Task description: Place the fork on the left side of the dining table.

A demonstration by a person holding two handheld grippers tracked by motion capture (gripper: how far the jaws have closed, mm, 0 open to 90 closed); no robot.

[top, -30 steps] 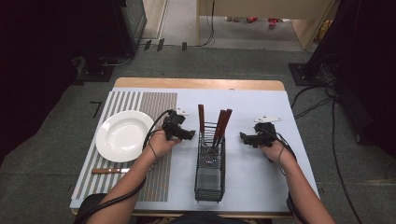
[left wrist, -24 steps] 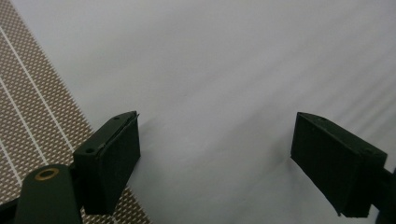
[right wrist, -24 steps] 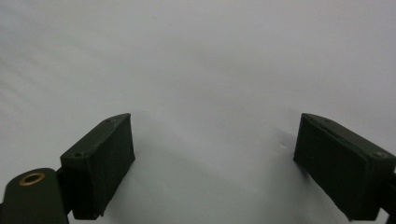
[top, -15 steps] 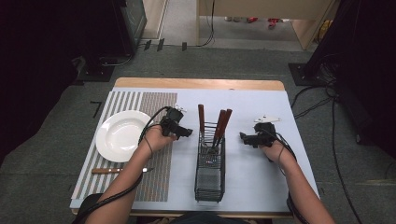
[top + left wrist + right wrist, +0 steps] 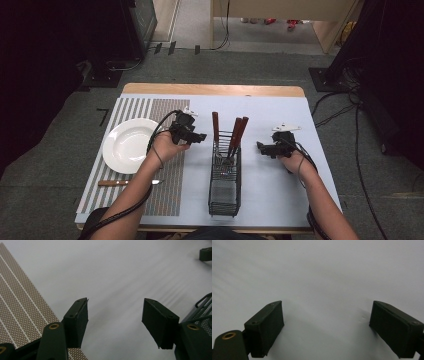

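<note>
My left gripper [image 5: 199, 136] hovers open and empty just left of a black wire basket [image 5: 224, 192], with its jaws pointing at the basket. In the left gripper view the gripper [image 5: 115, 312] is over bare white table, and the basket's mesh [image 5: 203, 312] is at the lower right. Three brown-handled utensils [image 5: 235, 135] stand upright in the basket's far end. My right gripper [image 5: 261, 147] is open and empty to the basket's right, facing it. In the right gripper view the gripper [image 5: 327, 315] has plain white tabletop between its jaws.
A white plate [image 5: 127, 145] rests on a striped placemat [image 5: 160, 195] at the left. A brown-handled knife [image 5: 127, 183] lies on the mat in front of the plate. The white table top [image 5: 280, 200] has wood edging at the back; dark floor and cables surround it.
My left gripper has shifted a little away from the person, toward the basket's far end. The right gripper has hardly moved.
</note>
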